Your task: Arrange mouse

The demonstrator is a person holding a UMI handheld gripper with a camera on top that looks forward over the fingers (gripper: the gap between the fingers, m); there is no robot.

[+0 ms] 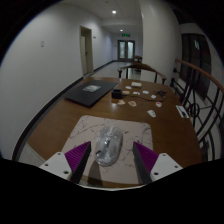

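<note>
A silvery grey mouse (107, 146) lies on a pale mouse mat (90, 130) on the wooden table (60, 115). My gripper (112, 160) is open, its purple pads (78, 156) spread wide to either side. The mouse stands between the fingers, resting on the mat, with a gap at each side.
A dark flat laptop or pad (89, 95) lies further back on the left. Small white items (140, 98) are scattered further back on the right. Chairs (195, 100) stand at the table's right side. A corridor with doors (125, 50) lies beyond.
</note>
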